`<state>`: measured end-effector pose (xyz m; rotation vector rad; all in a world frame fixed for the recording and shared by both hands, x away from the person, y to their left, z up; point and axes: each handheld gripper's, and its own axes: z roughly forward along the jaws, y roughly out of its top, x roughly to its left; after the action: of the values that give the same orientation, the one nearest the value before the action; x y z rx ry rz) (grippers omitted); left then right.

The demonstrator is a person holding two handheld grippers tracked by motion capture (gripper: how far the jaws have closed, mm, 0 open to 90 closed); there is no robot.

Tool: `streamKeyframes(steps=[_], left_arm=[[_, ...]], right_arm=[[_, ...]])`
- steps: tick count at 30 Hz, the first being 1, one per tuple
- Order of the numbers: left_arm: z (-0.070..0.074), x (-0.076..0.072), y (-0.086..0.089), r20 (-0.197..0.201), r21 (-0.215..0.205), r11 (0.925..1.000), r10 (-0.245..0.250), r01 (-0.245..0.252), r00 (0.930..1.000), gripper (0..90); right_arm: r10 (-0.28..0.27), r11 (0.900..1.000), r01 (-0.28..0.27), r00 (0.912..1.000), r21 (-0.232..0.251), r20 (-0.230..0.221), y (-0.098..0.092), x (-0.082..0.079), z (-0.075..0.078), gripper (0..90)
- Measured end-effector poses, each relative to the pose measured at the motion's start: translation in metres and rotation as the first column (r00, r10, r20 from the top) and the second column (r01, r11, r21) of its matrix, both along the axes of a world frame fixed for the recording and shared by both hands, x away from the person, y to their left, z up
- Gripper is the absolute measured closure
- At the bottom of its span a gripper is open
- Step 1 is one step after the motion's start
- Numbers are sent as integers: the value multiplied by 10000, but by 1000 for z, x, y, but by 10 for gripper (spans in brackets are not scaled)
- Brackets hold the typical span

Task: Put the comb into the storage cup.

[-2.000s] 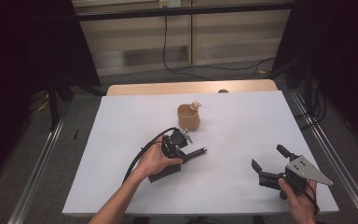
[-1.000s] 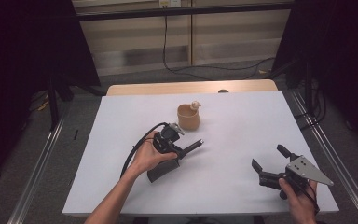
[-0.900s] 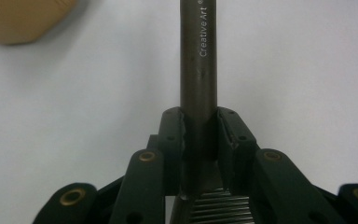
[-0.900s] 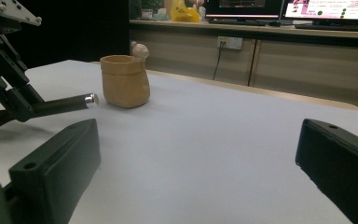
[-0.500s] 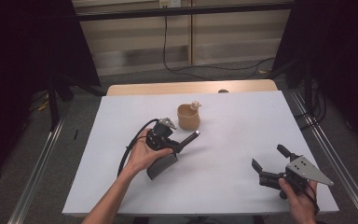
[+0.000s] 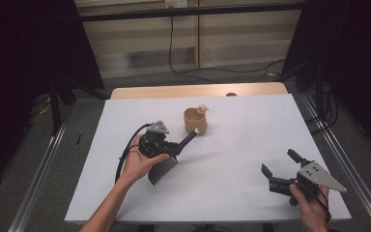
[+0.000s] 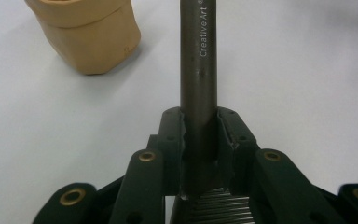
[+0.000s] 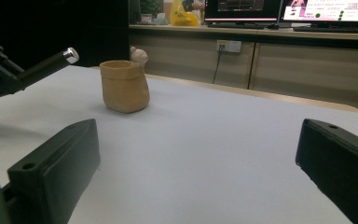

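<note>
My left gripper (image 6: 178, 145) is left of the table's middle, shut on a dark pen (image 6: 189, 137). The pen slants up towards a tan cup (image 6: 195, 121) with a small figure on its rim, and its tip hangs just beside the cup's near wall. In the left gripper view the pen (image 7: 199, 56), marked "Creative Art", runs straight out from between the jaws of the left gripper (image 7: 200, 121), with the cup (image 7: 86, 32) ahead to the left. My right gripper (image 6: 279, 163) rests open near the front right edge. The right gripper view has the cup (image 8: 123, 86) and the pen (image 8: 46, 65) far beyond the right gripper (image 8: 200, 140).
The white table top (image 6: 251, 193) lies on a wooden table whose far edge (image 6: 198, 91) shows behind it. Metal rails (image 6: 340, 159) run along both sides on the floor. A black cable (image 6: 125, 157) loops from the left gripper beside the hand.
My left hand has moved left and a little up with the pen, and the pen's tip has swung up towards the cup. The right gripper has stayed put.
</note>
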<state>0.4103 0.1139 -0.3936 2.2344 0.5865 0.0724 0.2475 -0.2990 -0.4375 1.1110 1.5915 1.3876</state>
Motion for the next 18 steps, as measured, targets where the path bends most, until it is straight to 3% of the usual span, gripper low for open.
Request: streamKeyframes(steps=[7, 11, 15, 18], left_arm=[[6, -4, 20, 379, -738, 9969, 295, -266, 9988, 731], [6, -8, 25, 487, -1134, 9929, 407, -349, 9980, 731], [7, -9, 27, 497, -1367, 9905, 200, -131, 9986, 731], [8, -11, 25, 288, -1476, 9890, -60, 102, 9996, 731]], right_arm=[[70, 9999, -71, 10000, 102, 70, 1, 1, 0, 0], [139, 9998, -137, 9998, 163, -128, 1, 4, -1, 0], [240, 9996, -239, 9997, 118, -86, 2, 6, 0, 0], [382, 9993, -382, 9993, 54, -63, 4, 7, 2, 0]])
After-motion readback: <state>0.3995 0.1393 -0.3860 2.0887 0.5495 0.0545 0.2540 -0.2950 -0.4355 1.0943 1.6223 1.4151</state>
